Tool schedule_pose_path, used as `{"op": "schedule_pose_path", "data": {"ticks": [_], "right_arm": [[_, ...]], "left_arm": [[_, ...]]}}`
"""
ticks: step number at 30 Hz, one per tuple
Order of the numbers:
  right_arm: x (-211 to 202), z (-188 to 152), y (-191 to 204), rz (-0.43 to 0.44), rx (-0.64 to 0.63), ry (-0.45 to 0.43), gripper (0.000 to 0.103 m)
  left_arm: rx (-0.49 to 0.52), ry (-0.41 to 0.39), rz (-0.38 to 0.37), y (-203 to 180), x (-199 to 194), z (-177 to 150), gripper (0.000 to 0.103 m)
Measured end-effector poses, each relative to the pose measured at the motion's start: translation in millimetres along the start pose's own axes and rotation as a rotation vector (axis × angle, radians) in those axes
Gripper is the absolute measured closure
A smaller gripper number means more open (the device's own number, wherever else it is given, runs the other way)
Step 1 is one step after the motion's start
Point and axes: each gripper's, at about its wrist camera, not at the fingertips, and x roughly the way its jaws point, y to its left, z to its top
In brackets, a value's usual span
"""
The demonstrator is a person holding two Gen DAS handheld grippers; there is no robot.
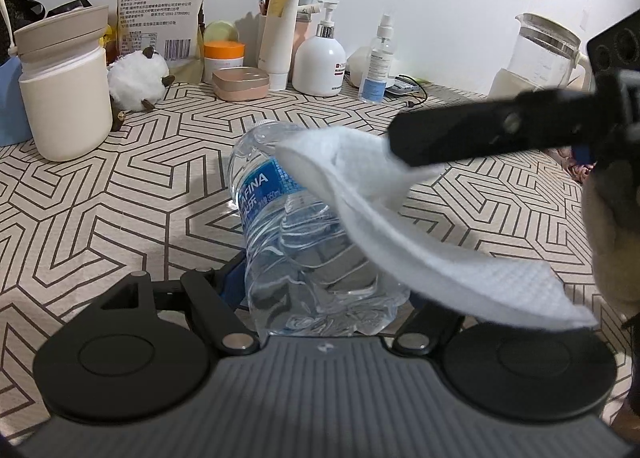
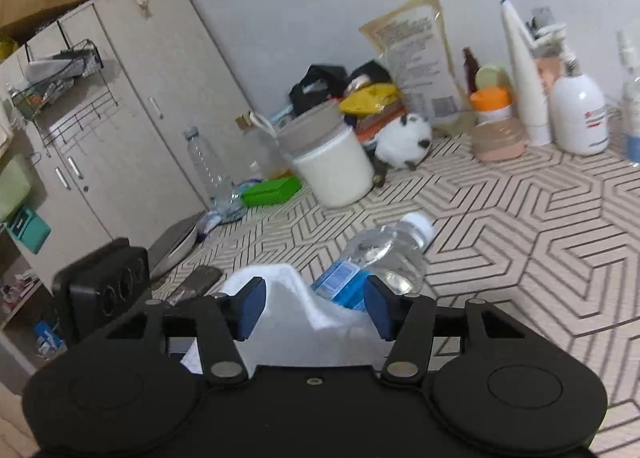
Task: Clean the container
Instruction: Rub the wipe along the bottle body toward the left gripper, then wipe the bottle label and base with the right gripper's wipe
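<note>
The left gripper (image 1: 320, 290) clamps the bottle (image 1: 288, 225); the right gripper (image 2: 314, 308), fingers spread, drapes the cloth (image 1: 400, 209), which may slip off.

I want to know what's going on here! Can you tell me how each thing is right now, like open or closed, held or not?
Water bottle: capped, lying tilted, clamped at its base.
White wipe: draped over the bottle, hanging loose.
Left hand-held gripper: shut on the bottle.
Right hand-held gripper: wide apart in its own view, wipe between; grip unclear.
Cream canister: upright, lid on.
Pump bottle: upright.
Glass kettle: upright, looks empty.
</note>
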Motion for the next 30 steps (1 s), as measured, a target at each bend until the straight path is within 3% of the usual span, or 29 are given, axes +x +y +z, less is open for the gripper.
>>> {"op": "schedule_pose_path", "data": {"ticks": [10,20,27,28,30], "right_arm": [[-6.9,-2.2,10.5,-0.002,-0.052,0.017,0.034],[9.9,-6.3,13.5,-0.015,-0.093,0.077,0.036],[25.0,-6.6,0.6,-0.038,-0.064,0.047,0.054],[26.7,-4.8,-1.9,-0.067,-0.062,0.038,0.061],[30.0,-0.8,-7.1,-0.134,-0.057,0.022,0.063]], "left_arm": [[-0.003,-0.001,-0.003,-0.7,0.0,0.0,0.029],[-0.007,-0.003,-0.009,1.0,-0.4,0.0,0.029],[-0.003,-0.002,-0.008,0.7,-0.3,-0.2,0.029],[-0.002,-0.002,-0.008,0.4,-0.3,-0.4,0.029],[-0.001,-0.002,-0.009,0.2,-0.3,-0.5,0.029]]}}
